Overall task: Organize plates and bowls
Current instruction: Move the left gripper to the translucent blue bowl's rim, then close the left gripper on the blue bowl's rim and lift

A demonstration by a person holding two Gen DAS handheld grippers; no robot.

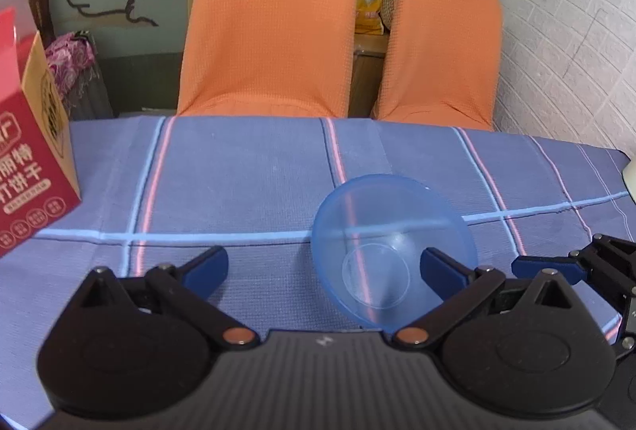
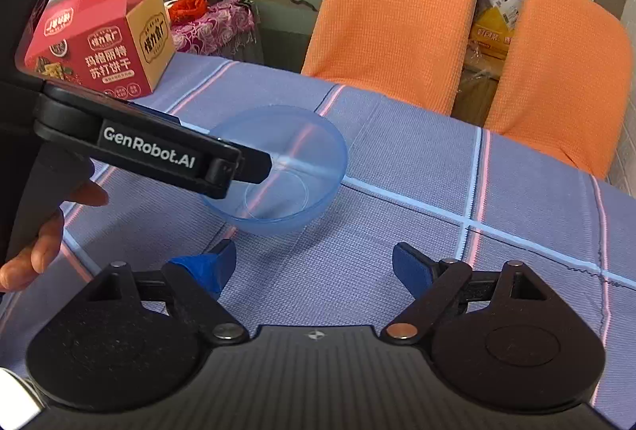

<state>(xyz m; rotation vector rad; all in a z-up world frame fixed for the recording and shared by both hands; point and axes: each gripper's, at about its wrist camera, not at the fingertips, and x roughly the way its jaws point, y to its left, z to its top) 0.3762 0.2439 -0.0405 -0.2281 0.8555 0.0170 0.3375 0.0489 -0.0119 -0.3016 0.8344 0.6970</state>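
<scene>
My left gripper [image 1: 324, 267] has its fingers spread wide and grasps nothing. Its right fingertip [image 1: 439, 265] reaches over the near rim into the blue bowl [image 1: 391, 247], while the left fingertip is out over bare cloth, well clear of it. So the bowl lies forward and to the right of this gripper's centre line — not between the fingers. In the right wrist view that same finger dips inside the bowl [image 2: 278, 167] from the left, and I cannot tell whether it touches the wall.

The bowl stands upright on the blue checked tablecloth [image 1: 238, 167], near the middle of the table, well apart from the red biscuit box [image 2: 103, 44] at the far left corner. Being round, it has no long axis to line up with.

My right gripper [image 2: 314, 265] is also released and empty, hanging just short of the bowl on the near side. The left one is nearer — I judge a small shift right would put the rim between its fingers.
</scene>
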